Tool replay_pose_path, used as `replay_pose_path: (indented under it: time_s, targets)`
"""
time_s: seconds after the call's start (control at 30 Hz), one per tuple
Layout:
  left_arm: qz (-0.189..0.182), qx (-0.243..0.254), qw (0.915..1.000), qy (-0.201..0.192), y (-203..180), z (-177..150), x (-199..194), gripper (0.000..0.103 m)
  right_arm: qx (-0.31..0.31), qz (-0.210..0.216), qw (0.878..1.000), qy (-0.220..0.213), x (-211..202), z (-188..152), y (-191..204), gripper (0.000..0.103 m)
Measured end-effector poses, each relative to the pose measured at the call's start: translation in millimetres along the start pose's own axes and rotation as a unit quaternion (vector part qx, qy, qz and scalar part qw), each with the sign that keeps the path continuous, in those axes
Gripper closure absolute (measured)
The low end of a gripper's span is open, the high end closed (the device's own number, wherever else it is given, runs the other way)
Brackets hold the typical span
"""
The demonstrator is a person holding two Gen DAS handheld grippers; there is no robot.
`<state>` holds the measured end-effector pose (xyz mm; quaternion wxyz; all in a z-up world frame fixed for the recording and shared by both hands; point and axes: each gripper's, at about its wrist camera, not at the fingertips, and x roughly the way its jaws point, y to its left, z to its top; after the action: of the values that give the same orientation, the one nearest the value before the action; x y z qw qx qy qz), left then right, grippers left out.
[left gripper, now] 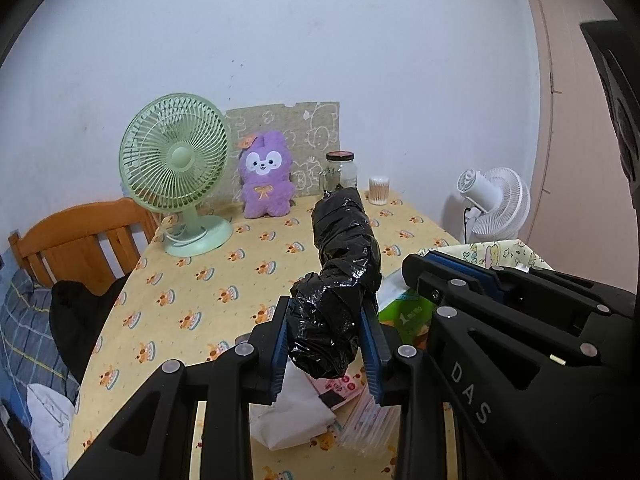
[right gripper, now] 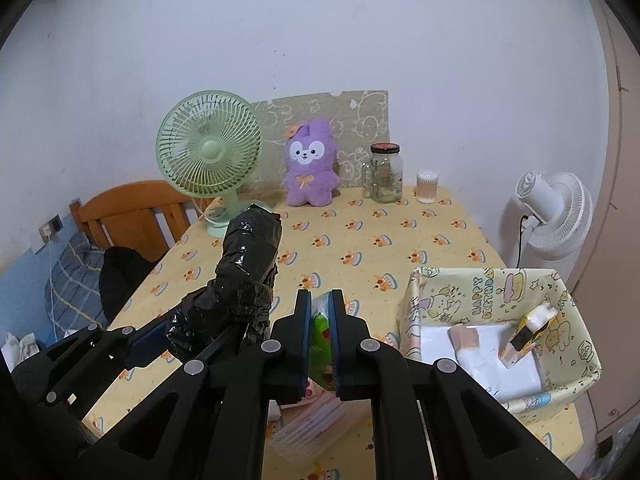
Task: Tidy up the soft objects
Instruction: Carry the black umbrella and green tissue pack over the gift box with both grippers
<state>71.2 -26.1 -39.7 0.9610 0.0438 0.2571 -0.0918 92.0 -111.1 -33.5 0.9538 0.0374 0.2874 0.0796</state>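
Observation:
A long bundle wrapped in black plastic (left gripper: 344,240) sticks up and away from my left gripper (left gripper: 326,305), which is shut on its lower end above the table. The right wrist view shows the same bundle (right gripper: 248,256) at the left. My right gripper (right gripper: 320,296) has its pads nearly together on a green packet (right gripper: 320,336) with crinkled clear plastic at its top. A yellow cartoon-print box (right gripper: 492,276) stands to the right, holding white folded items. A purple plush rabbit (right gripper: 310,162) sits against the back wall.
On the yellow tablecloth (left gripper: 208,280) stand a green desk fan (left gripper: 176,168), a glass jar (right gripper: 386,174) and a cotton-swab tub (right gripper: 426,188). White folded packets (left gripper: 296,412) lie under the grippers. A wooden chair (left gripper: 80,240) is left, a white fan (right gripper: 556,212) right.

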Motion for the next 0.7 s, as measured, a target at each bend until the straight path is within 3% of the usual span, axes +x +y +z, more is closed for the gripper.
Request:
replay_pose_path:
  time_s: [0.7]
  targets:
    - [-0.039,0.029,0.9985,-0.024,-60,36,9,0.071,0.026,-0.043,0.998,-0.035,-21,24,-66,0.092]
